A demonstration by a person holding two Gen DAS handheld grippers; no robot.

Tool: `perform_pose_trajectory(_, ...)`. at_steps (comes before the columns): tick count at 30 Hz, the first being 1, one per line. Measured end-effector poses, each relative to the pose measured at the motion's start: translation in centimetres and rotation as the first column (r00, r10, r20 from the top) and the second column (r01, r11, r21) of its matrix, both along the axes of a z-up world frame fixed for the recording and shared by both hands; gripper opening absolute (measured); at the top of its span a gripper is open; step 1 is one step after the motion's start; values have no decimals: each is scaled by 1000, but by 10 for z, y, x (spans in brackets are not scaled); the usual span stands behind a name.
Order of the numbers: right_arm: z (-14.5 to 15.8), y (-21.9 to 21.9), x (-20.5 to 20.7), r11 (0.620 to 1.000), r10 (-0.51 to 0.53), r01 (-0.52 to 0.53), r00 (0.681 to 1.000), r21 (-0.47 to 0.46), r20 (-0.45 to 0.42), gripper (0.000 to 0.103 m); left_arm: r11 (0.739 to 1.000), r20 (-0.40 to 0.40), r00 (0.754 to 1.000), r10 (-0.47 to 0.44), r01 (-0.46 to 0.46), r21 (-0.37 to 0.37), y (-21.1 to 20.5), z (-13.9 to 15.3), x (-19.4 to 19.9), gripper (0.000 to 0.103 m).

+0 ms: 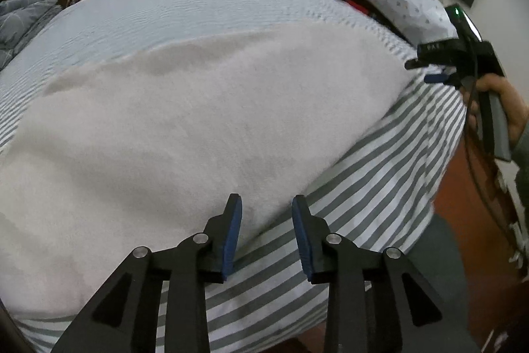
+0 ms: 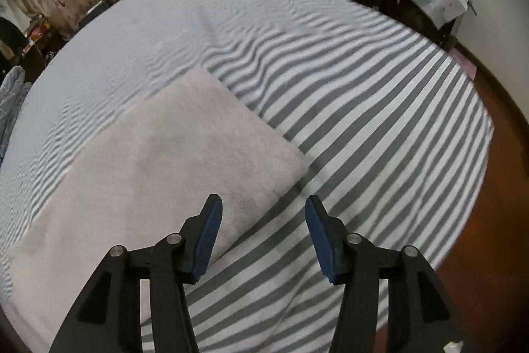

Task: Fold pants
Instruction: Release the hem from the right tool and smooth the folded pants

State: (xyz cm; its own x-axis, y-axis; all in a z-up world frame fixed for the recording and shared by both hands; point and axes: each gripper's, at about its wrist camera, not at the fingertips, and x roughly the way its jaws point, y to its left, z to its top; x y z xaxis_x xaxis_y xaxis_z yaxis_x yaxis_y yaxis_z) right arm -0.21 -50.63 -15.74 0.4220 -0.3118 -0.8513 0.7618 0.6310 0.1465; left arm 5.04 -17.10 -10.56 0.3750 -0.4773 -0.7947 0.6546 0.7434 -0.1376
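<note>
- Centrally, the pants [image 1: 205, 128] lie as a pale, off-white, fleecy slab on the bed [image 1: 380, 174], folded flat into a broad oblong with a soft, matte nap.
- From the right wrist view the pants [image 2: 172, 154] show a squared far corner and a rounded right corner; their near edge runs diagonally over the sheet.
- Bed sheet: woven cotton in grey and white stripes, mildly rippled toward the far side.
- Floor [image 2: 489, 220]: reddish-brown, smooth, at the right of the bed.
- Left gripper [image 1: 266, 237]: black hinged arms with ribbed blue pads; the tongs stand moderately apart and clamp nothing. Its left finger overlaps the near edge of the pants, its right finger the striped sheet; contact cannot be told.
- Right gripper [image 2: 263, 240]: same build, tongs parted somewhat wider, empty; the near right edge of the pants lies ahead of the gap.
- In the left wrist view the right gripper [image 1: 426, 71] sits at the pants' far right end, held by a hand [image 1: 506, 108].
</note>
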Motion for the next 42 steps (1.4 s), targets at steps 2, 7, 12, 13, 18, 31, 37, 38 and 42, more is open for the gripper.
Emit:
perform_pose_trajectory(2, 20, 10, -2, 999, 17, -16, 1000, -49, 14, 49, 999, 25, 999, 26, -25, -44, 16, 17, 1, 36)
perform_pose_trajectory(7, 65, 51, 19, 980, 172, -165, 983, -112, 59, 50, 959, 61, 964, 259, -249, -139, 73, 50, 29, 50)
perform_pose_trajectory(12, 83, 115, 80, 903, 429, -425, 896, -61, 112, 49, 842, 2, 848, 530, -525, -124, 130, 46, 63, 50)
perform_pose_trajectory(13, 84, 131, 96, 882, 471, -470, 874, -40, 120, 49, 816, -18, 821, 570, -569, -101, 140, 40, 69, 50)
perform_pose_trajectory(18, 74, 205, 174, 746, 653, -664, 746, 60, 130, 49, 770, -43, 770, 636, -638, -28, 168, 19, 78, 50)
perform_pose_trajectory(31, 16, 326, 340, 473, 839, -812, 534, 343, 107, 46, 799, -30, 799, 601, -600, 24, 183, -15, 74, 50)
perform_pose_trajectory(37, -16, 354, 343, 318, 905, -830, 411, 458, 115, 46, 801, -42, 800, 599, -599, 9, 190, -17, 74, 50)
perform_pose_trajectory(38, -16, 358, 338, 300, 918, -845, 381, 443, 105, 46, 801, -40, 801, 598, -598, 8, 189, -16, 73, 50)
perform_pose_trajectory(42, -9, 368, 312, 182, 959, -891, 255, 415, 126, 46, 803, -37, 803, 595, -595, 1, 190, -17, 73, 50)
